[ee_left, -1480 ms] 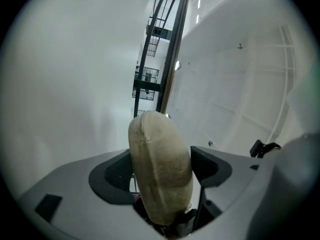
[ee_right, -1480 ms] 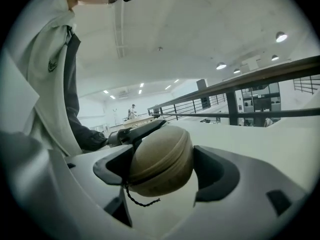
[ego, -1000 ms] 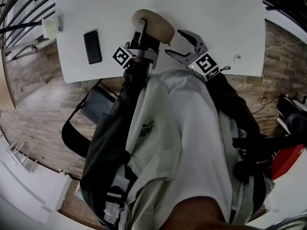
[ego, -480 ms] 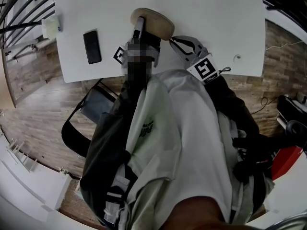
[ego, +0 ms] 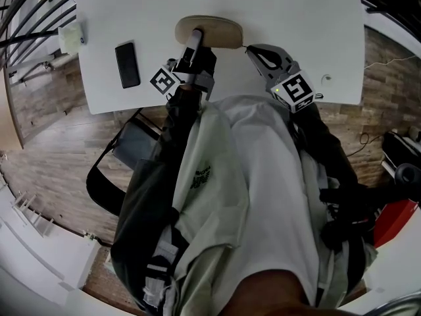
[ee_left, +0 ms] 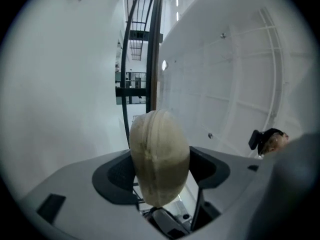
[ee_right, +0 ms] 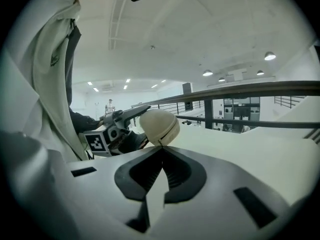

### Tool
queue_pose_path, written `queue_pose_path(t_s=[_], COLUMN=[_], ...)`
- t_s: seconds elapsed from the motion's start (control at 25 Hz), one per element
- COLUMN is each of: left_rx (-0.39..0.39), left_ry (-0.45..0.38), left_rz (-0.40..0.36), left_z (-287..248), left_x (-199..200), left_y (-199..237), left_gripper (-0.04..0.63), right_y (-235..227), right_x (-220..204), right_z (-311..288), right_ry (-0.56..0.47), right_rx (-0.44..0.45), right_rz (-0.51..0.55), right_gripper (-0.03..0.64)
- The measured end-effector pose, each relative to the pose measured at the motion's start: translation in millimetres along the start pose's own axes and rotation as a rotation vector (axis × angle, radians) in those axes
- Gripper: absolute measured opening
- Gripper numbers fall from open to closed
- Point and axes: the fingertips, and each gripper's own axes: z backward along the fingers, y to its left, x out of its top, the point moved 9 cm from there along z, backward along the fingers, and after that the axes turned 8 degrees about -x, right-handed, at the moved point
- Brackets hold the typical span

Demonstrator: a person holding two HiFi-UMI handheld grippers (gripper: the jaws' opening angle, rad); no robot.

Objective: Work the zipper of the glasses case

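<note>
The beige oval glasses case (ego: 212,31) lies crosswise over the white table (ego: 296,18). My left gripper (ego: 196,38) comes at it from the near side; in the left gripper view the case (ee_left: 159,154) fills the gap of this gripper (ee_left: 161,170), both pads press on it, and the jaws are closing a little. My right gripper (ego: 249,47) is at the case's right end. In the right gripper view its tips (ee_right: 161,146) are pinched together on the small zipper pull at the seam of the case (ee_right: 159,125), jaws closing to shut.
A black phone (ego: 127,64) lies on the table's left part, a pale small box (ego: 70,37) at its left edge, a tiny round item (ego: 325,79) near the right front. A black bag (ego: 131,143) sits on the wooden floor below the table's near edge.
The right gripper was open beside the case; it has moved up to the case's right end and shut there. The case has turned more level in the left gripper's hold.
</note>
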Motion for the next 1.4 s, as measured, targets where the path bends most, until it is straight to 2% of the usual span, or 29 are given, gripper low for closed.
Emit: queue_pose_path(t_s=[0.12,0.24,0.32,0.36,0.4,0.44,0.52,0.6,0.72,0.88,1.0,1.12,1.2,1.4], left_rx=[-0.01,-0.025,-0.041,-0.049,-0.054,-0.058,-0.066,-0.073,-0.085,-0.088,-0.079,-0.066,-0.06,-0.065], left_ry=[0.046,0.001,-0.01,-0.004,0.006,0.022,0.063,0.104,0.148,0.131,0.113,0.07,0.038,0.039], left_rz=[-0.025,-0.009,-0.004,-0.009,-0.015,-0.019,-0.015,0.0,0.033,0.065,0.032,-0.018,-0.016,0.015], left_z=[0,-3,-5,-5,-5,-5,-5,-7,-13,-14,-14,-18,-23,-31], left_x=[-3,-2,-2,-2,-3,-2,-1,-3,-13,-21,-22,-27,-29,-33], left_y=[-5,-3,-3,-4,-5,-6,-7,-7,-8,-7,-8,-9,-6,-4], left_gripper=[0.324,0.324,0.324,0.324,0.324,0.324,0.324,0.324,0.325,0.325,0.327,0.33,0.328,0.327], right_y=[-6,4,8,7,5,1,-1,3,9,12,19,22,23,28], right_x=[5,11,13,14,14,15,21,31,42,51,50,44,43,41], right_z=[2,3,4,6,8,9,6,-5,-24,-34,-38,-37,-38,-37], right_ry=[0.007,-0.006,-0.057,-0.085,-0.109,-0.124,-0.114,-0.085,-0.087,-0.103,-0.08,-0.047,-0.027,-0.048], right_rx=[0.015,0.066,0.061,0.059,0.065,0.072,0.08,0.111,0.171,0.12,0.113,0.093,0.071,0.037], right_rz=[0.024,0.129,0.118,0.073,0.032,0.023,0.112,0.24,0.367,0.437,0.393,0.282,0.219,0.237], right_gripper=[-0.003,-0.003,-0.002,0.023,0.183,0.261,0.324,0.354,0.37,0.364,0.359,0.359,0.357,0.359])
